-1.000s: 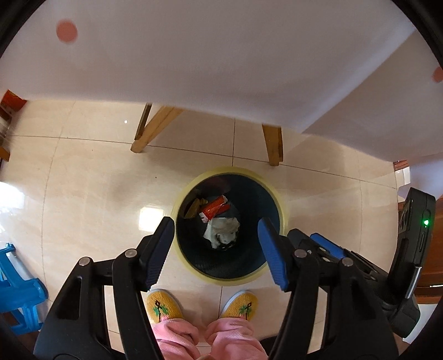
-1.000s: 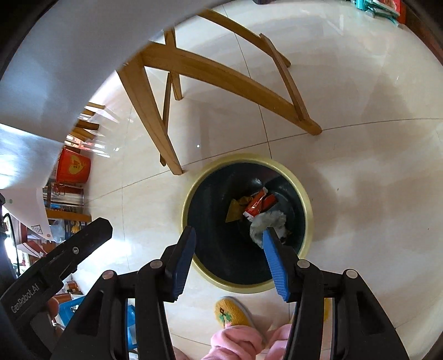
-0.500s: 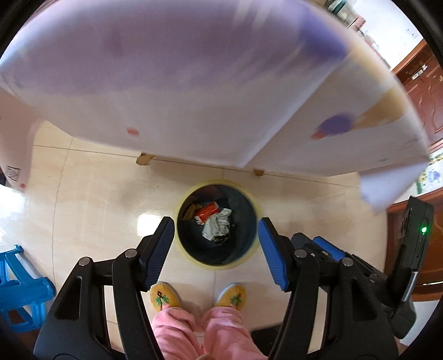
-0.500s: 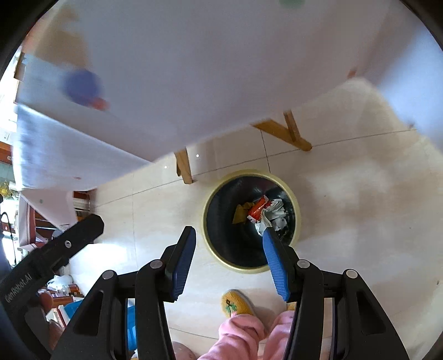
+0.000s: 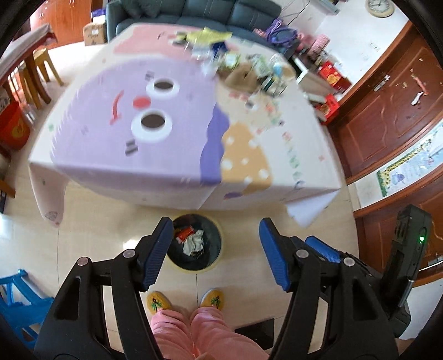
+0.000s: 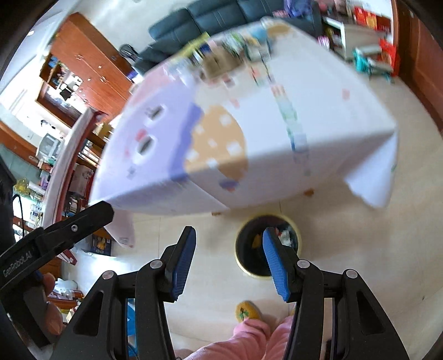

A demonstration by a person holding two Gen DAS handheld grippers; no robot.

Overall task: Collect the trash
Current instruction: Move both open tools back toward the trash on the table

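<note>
A dark round trash bin (image 5: 213, 246) with a yellow rim stands on the tiled floor below the table's near edge. In it lie a red wrapper (image 5: 185, 232) and crumpled white paper (image 5: 196, 241). The bin (image 6: 246, 257) also shows in the right wrist view, half behind a blue finger pad (image 6: 274, 265). My left gripper (image 5: 214, 249) is open, high above the bin, with nothing between its fingers. My right gripper (image 6: 228, 260) is open and empty too. Blurred litter (image 5: 221, 52) lies at the far end of the table (image 5: 124, 155).
A cartoon-print cloth covers the table and hangs over its edges. A person's pink trousers and yellow slippers (image 5: 158, 301) are just below the bin. A blue plastic stool (image 5: 16, 301) stands at the left, wooden cabinets (image 5: 387, 116) at the right, a dark sofa (image 5: 193, 13) behind.
Both grippers have risen from low over the bin to above table height. The bin has shrunk in view and the tabletop with its litter has come into sight. Both stay open.
</note>
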